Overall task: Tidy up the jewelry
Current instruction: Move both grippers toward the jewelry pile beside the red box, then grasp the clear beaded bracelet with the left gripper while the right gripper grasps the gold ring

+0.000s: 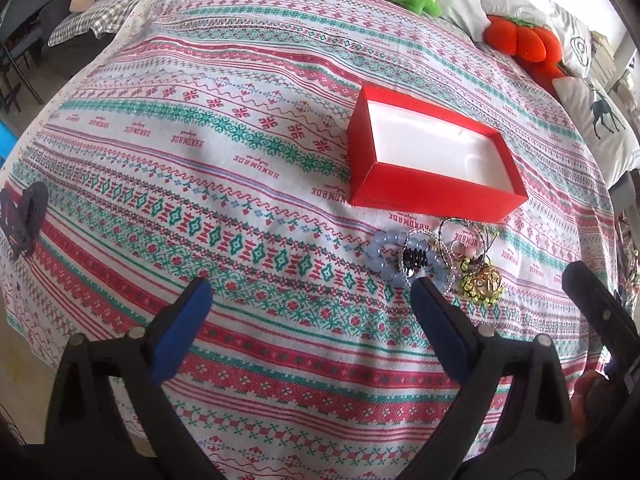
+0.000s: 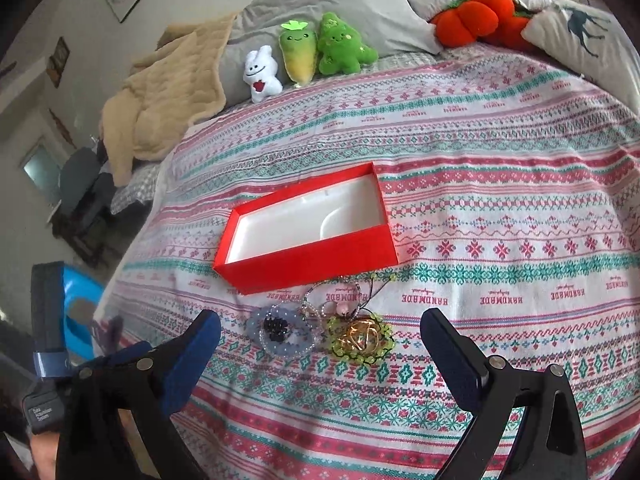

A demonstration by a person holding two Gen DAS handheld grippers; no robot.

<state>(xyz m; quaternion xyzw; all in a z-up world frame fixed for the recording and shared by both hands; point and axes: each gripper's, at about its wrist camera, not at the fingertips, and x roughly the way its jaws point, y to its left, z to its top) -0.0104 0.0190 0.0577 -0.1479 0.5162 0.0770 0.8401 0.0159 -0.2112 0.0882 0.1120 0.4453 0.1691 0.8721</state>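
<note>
My left gripper (image 1: 310,288) and right gripper (image 2: 320,322) both stand wide apart, holding nothing. The jewelry pile (image 2: 320,330) lies tangled just near of the red box (image 2: 308,258) (pieces too knotted to separate); my left finger's tip hides its near edge.

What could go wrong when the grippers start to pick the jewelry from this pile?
1. The blue bead bracelet, gold piece and thin cords lie tangled, so one grasp may drag several.
2. The bedspread is soft; closing fingers may pinch cloth.
3. The red box is light-looking and could shift if bumped.
</note>
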